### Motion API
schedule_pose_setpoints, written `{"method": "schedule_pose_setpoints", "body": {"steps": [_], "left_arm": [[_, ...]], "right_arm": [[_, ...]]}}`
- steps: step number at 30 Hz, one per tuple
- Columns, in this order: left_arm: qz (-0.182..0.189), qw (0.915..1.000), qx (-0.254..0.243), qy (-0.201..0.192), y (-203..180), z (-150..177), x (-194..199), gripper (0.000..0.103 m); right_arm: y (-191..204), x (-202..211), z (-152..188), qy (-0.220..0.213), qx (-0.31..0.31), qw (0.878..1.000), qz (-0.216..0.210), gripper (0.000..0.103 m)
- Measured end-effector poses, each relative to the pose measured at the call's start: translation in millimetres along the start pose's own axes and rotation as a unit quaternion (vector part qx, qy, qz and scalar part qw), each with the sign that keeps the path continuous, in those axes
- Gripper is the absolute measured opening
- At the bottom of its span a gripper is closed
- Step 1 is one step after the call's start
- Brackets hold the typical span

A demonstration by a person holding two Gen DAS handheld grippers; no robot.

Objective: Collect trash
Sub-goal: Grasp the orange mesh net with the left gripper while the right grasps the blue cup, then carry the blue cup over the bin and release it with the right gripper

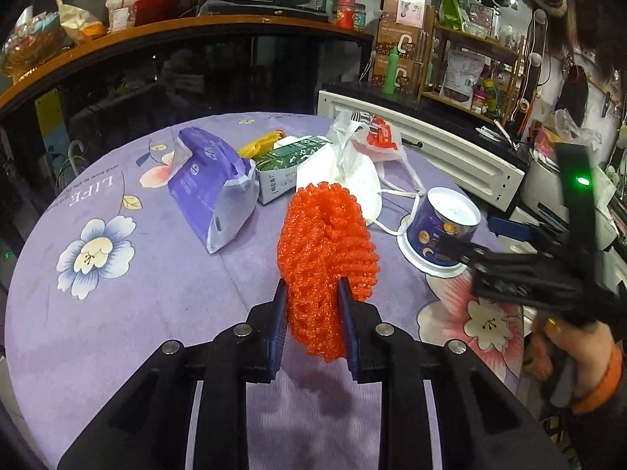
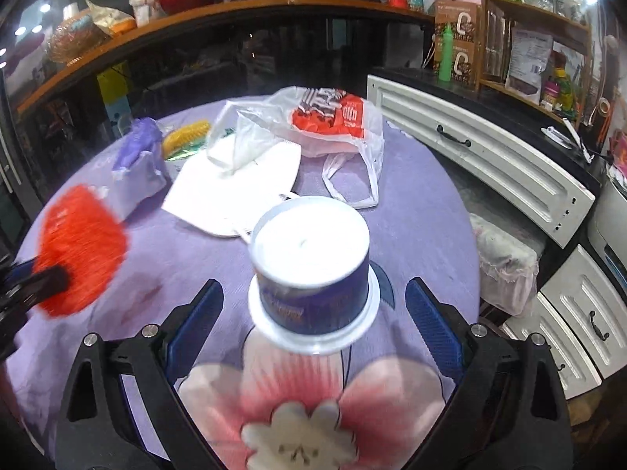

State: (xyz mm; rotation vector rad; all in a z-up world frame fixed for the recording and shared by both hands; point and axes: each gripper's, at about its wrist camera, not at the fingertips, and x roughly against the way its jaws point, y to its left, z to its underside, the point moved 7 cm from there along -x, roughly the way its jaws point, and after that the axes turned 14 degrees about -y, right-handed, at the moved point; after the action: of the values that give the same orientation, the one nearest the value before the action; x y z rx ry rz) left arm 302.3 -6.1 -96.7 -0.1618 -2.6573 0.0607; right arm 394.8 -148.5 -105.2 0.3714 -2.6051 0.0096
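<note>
We have the left gripper (image 1: 311,293) pinched nearly closed on the orange foam fruit net (image 1: 327,258), its blue pads pressing into the lower part of the mesh from either side, and the net looks to be lifted clear of the purple floral cloth on the bench (image 1: 117,313). The foam squashes easily, so the grip only needs to stay firm enough to stop it sliding out; we should carry it level and avoid brushing the other litter.

Our right gripper (image 2: 313,305) stands wide open, its two blue pads flanking the upturned dark blue paper cup (image 2: 311,270) without touching it. The cup sits rim-down on the pink flower of the cloth, near the bench's edge. To take it well we judge that we should centre the cup between the pads, close on the blue wall above the flared white rim, and squeeze gently, since thin paper walls can buckle and the cup could tip or skid.

Beyond the cup lie more things to gather: a white face mask (image 2: 235,192) with its loops, a clear plastic bag (image 2: 333,125) with red packaging inside, a purple packet (image 1: 207,184), and a green carton (image 1: 286,168) with a yellow foam net (image 1: 260,143) behind it.
</note>
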Motion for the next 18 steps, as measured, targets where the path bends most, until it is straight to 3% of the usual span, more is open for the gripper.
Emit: {"method": "schedule_pose_setpoints", "body": {"steps": [3, 6, 12, 18], "left_arm": [[0.002, 1.0, 0.002, 0.001, 1, 2, 2, 0.025], [0.004, 1.0, 0.006, 0.005, 3, 8, 2, 0.025], [0.01, 0.9999, 0.008, 0.007, -2, 18, 9, 0.025], [0.018, 0.9998, 0.006, -0.005, -16, 22, 27, 0.025]], "right_arm": [[1, -15, -1, 0.013, 0.0, 1.0, -0.002, 0.091], [3, -21, -1, 0.013, 0.015, 1.0, 0.004, 0.07], [6, -4, 3, -0.009, 0.035, 0.999, 0.012, 0.07], [5, 41, 5, -0.041, 0.009, 0.999, -0.002, 0.07]]}}
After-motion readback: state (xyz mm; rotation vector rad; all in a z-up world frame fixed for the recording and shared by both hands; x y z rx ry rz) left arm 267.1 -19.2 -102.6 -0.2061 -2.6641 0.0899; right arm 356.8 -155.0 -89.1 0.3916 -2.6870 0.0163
